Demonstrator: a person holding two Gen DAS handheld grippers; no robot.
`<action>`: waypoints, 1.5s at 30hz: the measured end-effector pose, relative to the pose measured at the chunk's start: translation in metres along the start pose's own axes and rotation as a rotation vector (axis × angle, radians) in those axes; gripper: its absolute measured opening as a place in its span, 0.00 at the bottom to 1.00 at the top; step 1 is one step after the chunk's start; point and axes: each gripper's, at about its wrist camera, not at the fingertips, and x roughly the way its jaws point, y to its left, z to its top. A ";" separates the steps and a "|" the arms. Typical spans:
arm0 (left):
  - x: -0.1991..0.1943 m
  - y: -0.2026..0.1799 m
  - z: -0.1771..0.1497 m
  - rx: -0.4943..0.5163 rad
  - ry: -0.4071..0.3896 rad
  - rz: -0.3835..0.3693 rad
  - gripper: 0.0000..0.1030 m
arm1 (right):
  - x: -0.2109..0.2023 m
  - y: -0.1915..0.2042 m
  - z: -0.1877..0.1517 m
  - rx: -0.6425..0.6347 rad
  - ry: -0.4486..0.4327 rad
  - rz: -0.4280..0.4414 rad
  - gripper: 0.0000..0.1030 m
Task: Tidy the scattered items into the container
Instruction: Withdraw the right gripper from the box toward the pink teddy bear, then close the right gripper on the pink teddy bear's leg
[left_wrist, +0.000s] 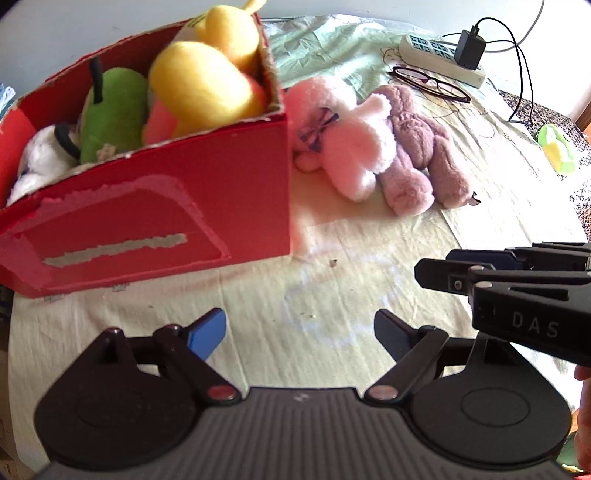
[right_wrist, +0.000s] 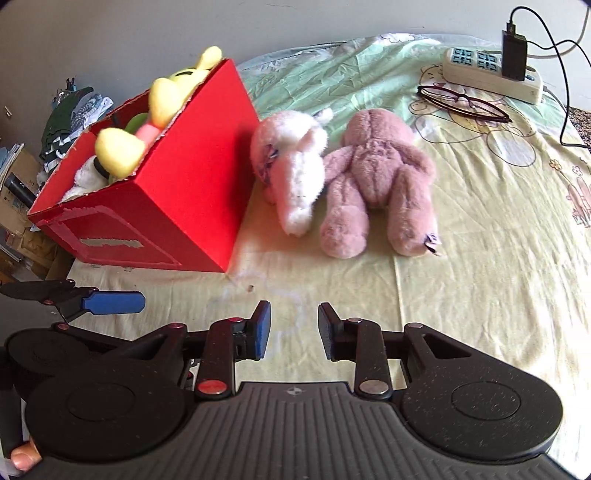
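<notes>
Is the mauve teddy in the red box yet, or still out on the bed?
Out. The mauve teddy lies on the sheet beside the red box, touching the pink plush; neither gripper holds it.

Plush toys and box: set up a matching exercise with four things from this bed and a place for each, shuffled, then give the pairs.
Things:
1. yellow plush
2. pink-and-white plush
3. mauve teddy bear
4. glasses

Places:
A. lying on the sheet, right beside the red box
B. in front of the power strip
C. inside the red box
D. lying on the sheet, on the far side of the pink-and-white plush from the box

Pairs: 1-C, 2-A, 3-D, 4-B
</notes>
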 end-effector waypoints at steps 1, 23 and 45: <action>0.002 -0.007 0.001 0.003 0.004 0.001 0.85 | -0.001 -0.007 -0.001 0.007 -0.001 -0.003 0.30; 0.042 -0.073 0.042 0.055 0.002 -0.166 0.88 | 0.002 -0.111 0.033 0.268 -0.054 -0.017 0.36; 0.048 -0.065 0.047 0.050 -0.049 -0.200 0.86 | 0.043 -0.095 0.058 0.209 -0.046 0.026 0.29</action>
